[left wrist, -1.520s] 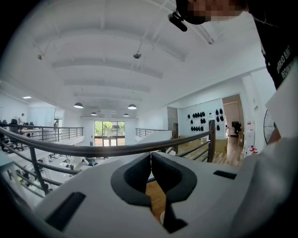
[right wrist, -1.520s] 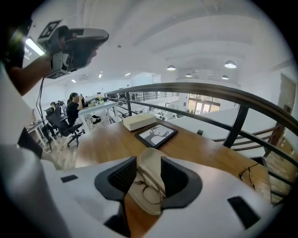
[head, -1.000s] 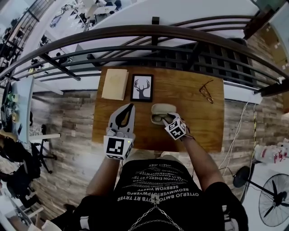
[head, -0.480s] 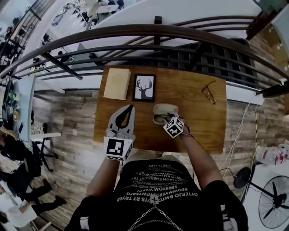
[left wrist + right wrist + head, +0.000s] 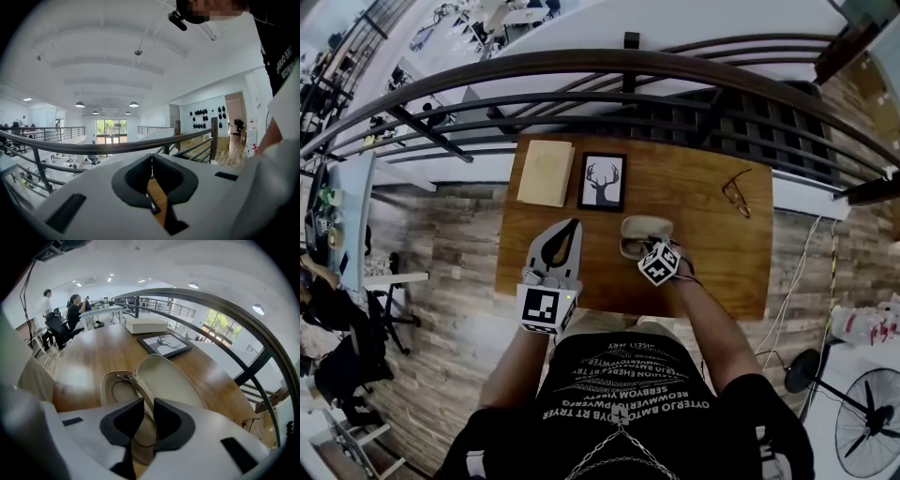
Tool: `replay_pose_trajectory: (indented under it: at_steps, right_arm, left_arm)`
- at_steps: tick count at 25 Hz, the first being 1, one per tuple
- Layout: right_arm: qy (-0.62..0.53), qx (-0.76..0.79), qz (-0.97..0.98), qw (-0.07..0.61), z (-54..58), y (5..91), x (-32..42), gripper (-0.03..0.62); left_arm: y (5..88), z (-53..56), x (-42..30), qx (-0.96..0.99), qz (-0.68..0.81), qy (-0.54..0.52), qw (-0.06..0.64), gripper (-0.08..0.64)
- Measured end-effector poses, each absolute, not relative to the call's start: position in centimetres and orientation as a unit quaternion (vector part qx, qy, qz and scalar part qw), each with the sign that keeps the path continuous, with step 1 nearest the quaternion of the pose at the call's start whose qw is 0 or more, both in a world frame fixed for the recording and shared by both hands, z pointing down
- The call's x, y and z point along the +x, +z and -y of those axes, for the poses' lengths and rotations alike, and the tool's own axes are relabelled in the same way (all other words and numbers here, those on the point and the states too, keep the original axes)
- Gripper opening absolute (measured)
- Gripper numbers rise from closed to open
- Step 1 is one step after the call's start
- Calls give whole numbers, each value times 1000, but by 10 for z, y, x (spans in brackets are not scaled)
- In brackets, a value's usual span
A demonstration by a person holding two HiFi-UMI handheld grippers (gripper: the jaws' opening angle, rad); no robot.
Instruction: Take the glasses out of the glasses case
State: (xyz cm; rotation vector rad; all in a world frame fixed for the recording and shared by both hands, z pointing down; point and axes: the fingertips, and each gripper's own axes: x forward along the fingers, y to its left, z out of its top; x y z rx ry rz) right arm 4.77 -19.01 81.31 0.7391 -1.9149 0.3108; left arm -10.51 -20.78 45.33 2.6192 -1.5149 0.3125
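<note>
Mezzanine with a dark metal railing [image 5: 581,70] and plank flooring. A wooden counter [image 5: 712,253] stands against the railing, and the person stands at its near edge.

Far left of the counter: a pale closed book [image 5: 546,172]. Just beside it, to the right, lies a black-framed picture [image 5: 603,181] of a deer head. Near the far right corner, well apart from the rest, lies a spare pair of spectacles [image 5: 733,193].

The glasses case [image 5: 642,228] lies open near the middle of the counter, toward the near edge. In the right gripper view its pale lid is laid back to the right and its tray sits to the left. The glasses [image 5: 124,378] are in the tray, seen there as a thin wire frame with small metal hinges.

The right tongs [image 5: 149,406] hang directly over the open case, pointing down into it. Their dark pads [image 5: 171,420] are narrowly parted, astride the ridge where tray and lid join. A dark wire of the glasses passes beneath them. Whether the pads touch the frame is not clear from this angle.

The left tongs [image 5: 573,223] are held above the counter to the left of the case, apart from it. Their tips aim toward the framed picture. In the left gripper view they are clenched together, pad against pad, with nothing between.
</note>
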Motion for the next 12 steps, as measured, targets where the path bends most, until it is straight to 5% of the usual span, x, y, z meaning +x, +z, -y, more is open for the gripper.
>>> replay_pose_trajectory:
  at_steps: [12]
  right_arm:
    - [108, 329, 785, 514, 196, 810, 49, 15]
  left_arm:
    - [458, 203, -113, 858, 500, 108, 56, 28]
